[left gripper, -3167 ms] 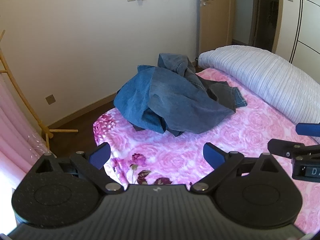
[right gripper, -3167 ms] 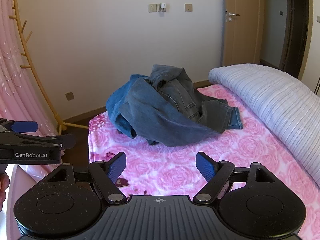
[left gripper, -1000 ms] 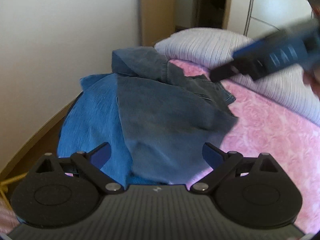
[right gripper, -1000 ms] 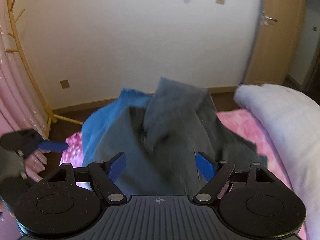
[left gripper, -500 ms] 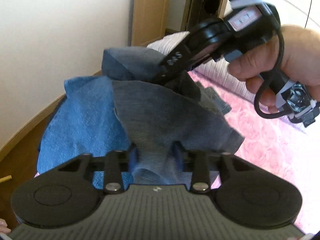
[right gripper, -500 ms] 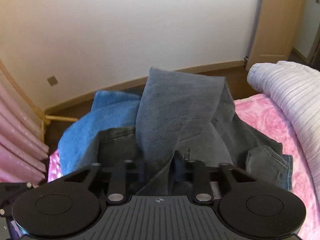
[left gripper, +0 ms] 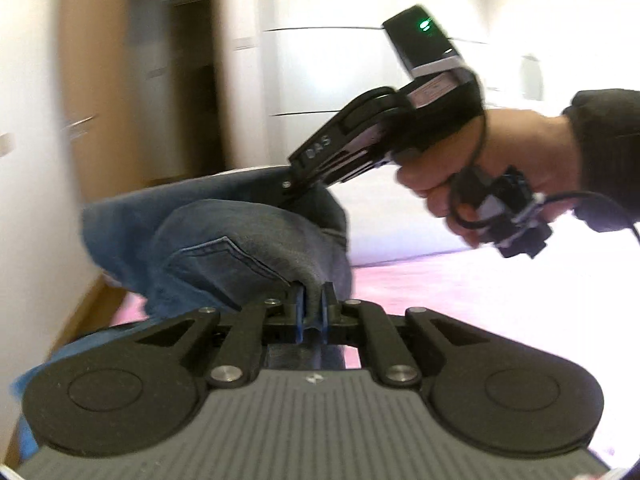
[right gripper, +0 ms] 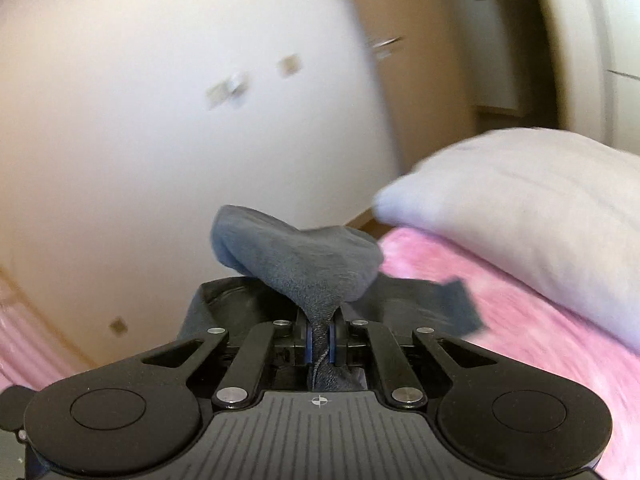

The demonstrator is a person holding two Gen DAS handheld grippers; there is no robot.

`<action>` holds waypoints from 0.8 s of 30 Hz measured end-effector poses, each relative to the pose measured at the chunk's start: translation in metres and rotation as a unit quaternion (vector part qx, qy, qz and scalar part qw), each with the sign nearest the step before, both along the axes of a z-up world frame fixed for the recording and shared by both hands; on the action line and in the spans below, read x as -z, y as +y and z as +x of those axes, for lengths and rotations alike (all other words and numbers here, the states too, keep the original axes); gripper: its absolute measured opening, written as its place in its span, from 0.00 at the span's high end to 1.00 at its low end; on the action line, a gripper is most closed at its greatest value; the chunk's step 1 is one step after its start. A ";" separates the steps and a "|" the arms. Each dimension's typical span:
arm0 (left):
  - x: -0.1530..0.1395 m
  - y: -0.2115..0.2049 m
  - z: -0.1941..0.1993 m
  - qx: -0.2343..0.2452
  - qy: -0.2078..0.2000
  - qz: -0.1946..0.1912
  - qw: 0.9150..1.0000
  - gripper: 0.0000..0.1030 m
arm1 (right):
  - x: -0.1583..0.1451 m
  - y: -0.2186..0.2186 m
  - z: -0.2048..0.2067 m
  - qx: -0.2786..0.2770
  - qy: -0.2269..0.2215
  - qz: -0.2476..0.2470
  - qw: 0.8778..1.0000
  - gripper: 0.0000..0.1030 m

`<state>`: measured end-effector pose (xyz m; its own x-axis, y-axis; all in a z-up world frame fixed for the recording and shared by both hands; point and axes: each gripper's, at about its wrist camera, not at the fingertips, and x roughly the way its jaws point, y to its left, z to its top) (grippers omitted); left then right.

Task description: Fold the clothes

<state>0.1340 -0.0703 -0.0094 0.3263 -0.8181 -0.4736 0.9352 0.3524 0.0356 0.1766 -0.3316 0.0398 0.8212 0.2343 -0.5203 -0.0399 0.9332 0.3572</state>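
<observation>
Above pink bed [right gripper: 520, 320], both grippers pinch jeans [left gripper: 240, 240]

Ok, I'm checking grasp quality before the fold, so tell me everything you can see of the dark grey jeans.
The dark grey jeans look like faded charcoal denim with paler stitched seams, one outlining what seems a pocket. They are bunched and lifted off the pink bedspread, not spread flat. The left tongs are shut on one fold; the right tongs pinch another ridge of the cloth, which humps up beyond them. A lighter blue garment lies against them behind. Motion blur hides finer detail.
</observation>
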 end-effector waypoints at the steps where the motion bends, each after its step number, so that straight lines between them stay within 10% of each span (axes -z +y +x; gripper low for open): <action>1: 0.002 -0.014 -0.023 0.030 0.014 0.004 0.999 0.94 | 0.001 -0.021 -0.036 0.018 -0.001 0.004 1.000 0.95; 5: 0.043 -0.072 -0.098 0.108 0.105 0.054 0.987 0.77 | 0.057 -0.101 -0.165 0.137 0.089 0.007 0.987 0.92; 10: 0.099 -0.107 -0.164 0.127 0.121 0.151 0.973 0.62 | 0.120 -0.184 -0.320 0.267 0.184 -0.002 0.946 0.77; 14: 0.138 -0.116 -0.187 0.109 0.131 0.216 0.961 0.53 | 0.138 -0.188 -0.406 0.290 0.212 -0.008 0.933 0.38; 18: 0.151 -0.112 -0.198 0.086 0.132 0.251 0.955 0.38 | 0.155 -0.158 -0.425 0.222 0.231 -0.024 0.947 0.34; 24: 0.175 -0.118 -0.164 0.052 0.104 0.283 0.952 0.33 | 0.204 -0.118 -0.345 0.092 0.248 -0.115 0.958 0.33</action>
